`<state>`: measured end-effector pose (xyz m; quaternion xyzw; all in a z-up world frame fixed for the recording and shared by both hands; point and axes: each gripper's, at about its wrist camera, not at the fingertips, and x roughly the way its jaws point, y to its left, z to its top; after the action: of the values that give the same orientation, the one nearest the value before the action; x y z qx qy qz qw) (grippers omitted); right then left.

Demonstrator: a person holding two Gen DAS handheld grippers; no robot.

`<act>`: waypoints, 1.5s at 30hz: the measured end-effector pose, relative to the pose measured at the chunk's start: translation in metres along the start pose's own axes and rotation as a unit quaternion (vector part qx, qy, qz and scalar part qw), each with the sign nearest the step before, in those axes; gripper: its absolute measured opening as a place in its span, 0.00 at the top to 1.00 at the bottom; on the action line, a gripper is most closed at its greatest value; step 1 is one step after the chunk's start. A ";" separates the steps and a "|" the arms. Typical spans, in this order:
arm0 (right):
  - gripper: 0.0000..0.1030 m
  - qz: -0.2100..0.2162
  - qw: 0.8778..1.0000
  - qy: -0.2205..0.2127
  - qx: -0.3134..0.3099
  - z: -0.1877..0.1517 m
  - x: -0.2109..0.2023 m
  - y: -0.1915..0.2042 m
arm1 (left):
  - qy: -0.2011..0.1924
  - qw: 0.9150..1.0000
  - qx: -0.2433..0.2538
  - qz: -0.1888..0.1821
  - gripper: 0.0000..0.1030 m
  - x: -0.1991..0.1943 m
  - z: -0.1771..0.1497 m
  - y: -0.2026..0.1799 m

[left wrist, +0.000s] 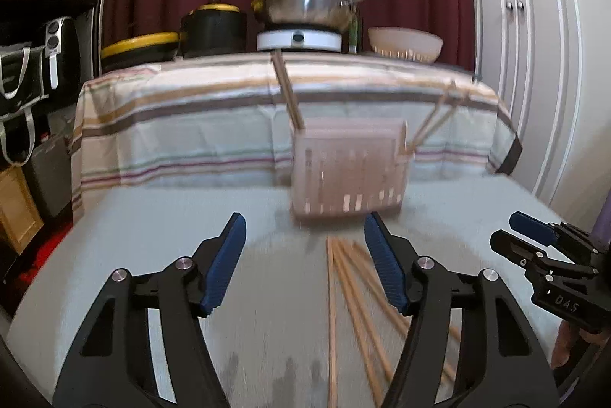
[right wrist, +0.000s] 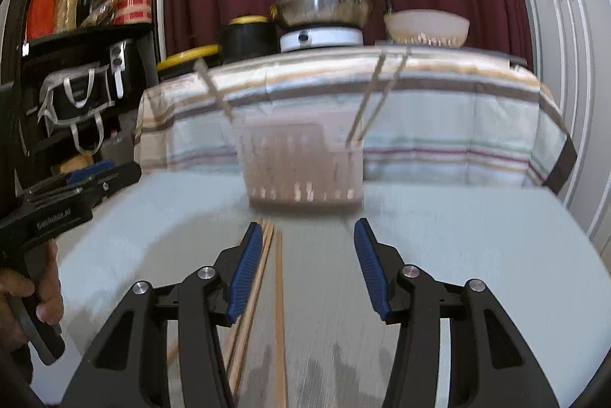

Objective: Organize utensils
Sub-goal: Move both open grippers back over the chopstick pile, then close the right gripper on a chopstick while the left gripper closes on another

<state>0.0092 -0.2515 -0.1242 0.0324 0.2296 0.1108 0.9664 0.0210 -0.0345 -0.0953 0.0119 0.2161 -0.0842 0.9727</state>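
Observation:
A pale slotted utensil holder [left wrist: 349, 169] stands on the grey table [left wrist: 172, 236], with wooden chopsticks [left wrist: 288, 91] sticking out at its left and right ends. Several loose chopsticks [left wrist: 343, 293] lie on the table in front of it. My left gripper [left wrist: 305, 236] is open and empty above the table, its right finger over the loose chopsticks. In the right wrist view the holder [right wrist: 301, 167] is straight ahead. My right gripper [right wrist: 308, 244] is open and empty, with loose chopsticks [right wrist: 278, 293] below, near its left finger. Both views are motion-blurred.
Behind stands a higher table with a striped cloth [left wrist: 191, 110] carrying a steel pan [left wrist: 305, 7] on a white burner, black and yellow pots [left wrist: 214, 30] and a white bowl [left wrist: 404, 43]. A black shelf unit [right wrist: 76, 45] stands left; white cupboard doors [left wrist: 534, 45] stand right.

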 end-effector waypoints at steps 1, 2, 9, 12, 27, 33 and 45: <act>0.57 0.001 1.000 0.007 -0.002 -0.007 0.000 0.001 | 0.007 1.000 0.000 0.000 0.45 -0.001 -0.007 -0.001; 0.59 0.002 1.000 0.014 -0.002 -0.016 -0.001 0.002 | 0.013 1.000 0.001 0.001 0.47 -0.001 -0.014 -0.001; 0.65 0.016 0.998 0.055 -0.001 -0.055 0.001 0.008 | 0.054 0.999 0.000 0.001 0.54 -0.002 -0.057 -0.001; 0.66 0.020 0.998 0.064 -0.005 -0.063 0.003 0.012 | 0.069 0.998 -0.003 -0.001 0.58 -0.001 -0.070 -0.002; 0.93 0.013 0.994 0.107 0.003 -0.084 0.011 0.009 | 0.104 0.994 -0.015 -0.016 0.63 0.002 -0.100 -0.006; 0.93 0.000 0.995 0.103 0.015 -0.084 0.010 0.000 | 0.114 0.993 -0.011 -0.023 0.64 0.003 -0.103 -0.011; 0.93 0.010 0.994 0.100 0.030 -0.087 0.009 -0.003 | 0.125 0.992 -0.011 -0.022 0.86 0.008 -0.113 -0.014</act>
<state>-0.0211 -0.2517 -0.2058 0.0526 0.3280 0.1161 0.9361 -0.0211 -0.0426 -0.2006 0.0064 0.3374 -0.1012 0.9359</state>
